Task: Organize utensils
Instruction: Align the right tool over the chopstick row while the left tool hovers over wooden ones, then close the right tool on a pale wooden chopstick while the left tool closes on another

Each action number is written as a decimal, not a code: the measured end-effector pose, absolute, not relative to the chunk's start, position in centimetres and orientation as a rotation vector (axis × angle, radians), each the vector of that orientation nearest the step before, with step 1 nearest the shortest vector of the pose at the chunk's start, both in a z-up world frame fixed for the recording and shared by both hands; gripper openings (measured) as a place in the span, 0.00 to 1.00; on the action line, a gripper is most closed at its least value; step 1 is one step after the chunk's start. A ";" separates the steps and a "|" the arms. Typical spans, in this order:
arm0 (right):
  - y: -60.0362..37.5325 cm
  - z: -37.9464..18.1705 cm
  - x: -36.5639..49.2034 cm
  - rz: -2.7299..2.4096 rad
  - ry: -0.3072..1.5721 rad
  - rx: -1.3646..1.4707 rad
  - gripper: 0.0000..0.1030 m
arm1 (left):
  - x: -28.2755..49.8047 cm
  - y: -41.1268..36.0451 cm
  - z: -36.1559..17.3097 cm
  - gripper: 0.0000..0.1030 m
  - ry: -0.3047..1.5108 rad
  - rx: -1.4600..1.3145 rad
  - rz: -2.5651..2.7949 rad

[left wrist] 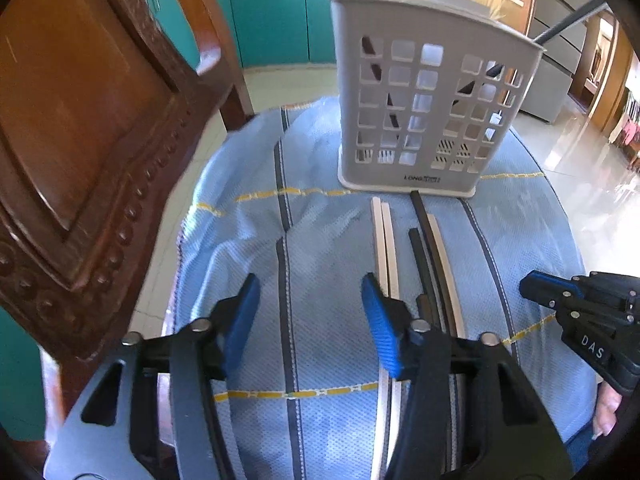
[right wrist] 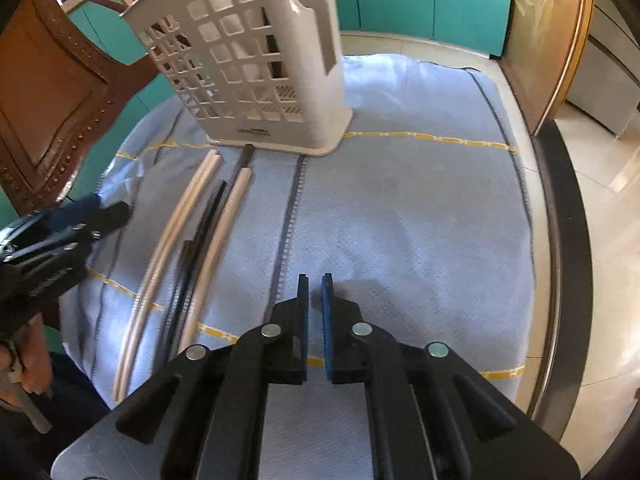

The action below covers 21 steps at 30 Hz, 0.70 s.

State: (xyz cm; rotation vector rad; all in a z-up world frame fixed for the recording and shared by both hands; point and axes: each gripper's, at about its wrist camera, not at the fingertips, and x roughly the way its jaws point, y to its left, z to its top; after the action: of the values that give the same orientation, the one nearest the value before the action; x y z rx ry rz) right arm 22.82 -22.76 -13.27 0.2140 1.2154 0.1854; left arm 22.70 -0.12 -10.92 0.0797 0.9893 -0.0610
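Note:
A grey perforated utensil holder (left wrist: pixel 424 96) stands upright at the far side of the blue cloth (left wrist: pixel 320 240); it also shows in the right wrist view (right wrist: pixel 256 60), with dark utensils leaning inside. Several chopsticks lie lengthwise in front of it: a pale pair (left wrist: pixel 386 240) (right wrist: pixel 176 232), dark ones (left wrist: pixel 424 256) (right wrist: pixel 200 232) and another pale one (right wrist: pixel 224 232). My left gripper (left wrist: pixel 310 320) is open and empty, low over the cloth just left of the chopsticks. My right gripper (right wrist: pixel 315 300) is nearly shut and empty, over bare cloth right of the chopsticks.
A carved wooden chair back (left wrist: pixel 80 140) stands close on the left, also in the right wrist view (right wrist: pixel 48 92). The table's dark rim (right wrist: pixel 568 240) runs along the right. Teal cabinets (left wrist: pixel 276 12) and tiled floor lie beyond.

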 end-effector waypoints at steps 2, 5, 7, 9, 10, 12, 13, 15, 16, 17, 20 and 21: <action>-22.2 -12.8 22.9 0.201 1.205 0.210 0.10 | 23.0 0.3 -11.4 0.42 1.020 0.050 -0.069; -21.3 -12.7 23.3 0.230 1.196 0.220 0.21 | 23.2 0.6 -12.1 0.37 1.051 0.028 -0.083; -20.9 -12.9 23.4 0.256 1.196 0.228 0.23 | 23.3 0.6 -12.6 0.36 1.064 0.031 -0.092; -19.9 -13.1 23.7 0.276 1.194 0.236 0.23 | 23.3 0.7 -12.9 0.36 1.071 0.039 -0.091; -19.6 -13.2 23.9 0.279 1.195 0.235 0.23 | 23.4 0.7 -13.0 0.36 1.072 0.040 -0.088; -18.6 -13.6 24.5 0.285 1.202 0.232 0.23 | 23.5 0.9 -13.0 0.36 1.071 0.035 -0.082; -18.2 -13.8 24.7 0.284 1.202 0.226 0.23 | 23.6 1.0 -13.0 0.36 1.071 0.035 -0.079; -17.2 -13.7 25.1 0.264 1.180 0.183 0.23 | 23.5 0.9 -13.1 0.36 1.070 0.040 -0.079; -17.0 -13.7 25.3 0.262 1.177 0.180 0.23 | 23.4 0.8 -13.1 0.36 1.070 0.043 -0.078; -16.6 -13.8 25.6 0.259 1.180 0.182 0.23 | 23.3 0.7 -13.2 0.36 1.070 0.051 -0.076; -16.0 -13.6 25.9 0.235 1.173 0.139 0.23 | 23.1 0.7 -13.3 0.36 1.070 0.063 -0.074; -15.7 -13.6 26.0 0.228 1.174 0.125 0.23 | 23.1 0.8 -13.4 0.36 1.071 0.064 -0.074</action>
State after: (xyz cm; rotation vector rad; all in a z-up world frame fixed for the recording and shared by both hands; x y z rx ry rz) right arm 25.99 -15.71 -13.58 0.1254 1.1738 0.2280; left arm 23.10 0.76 -13.40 0.0641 1.0712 -0.0739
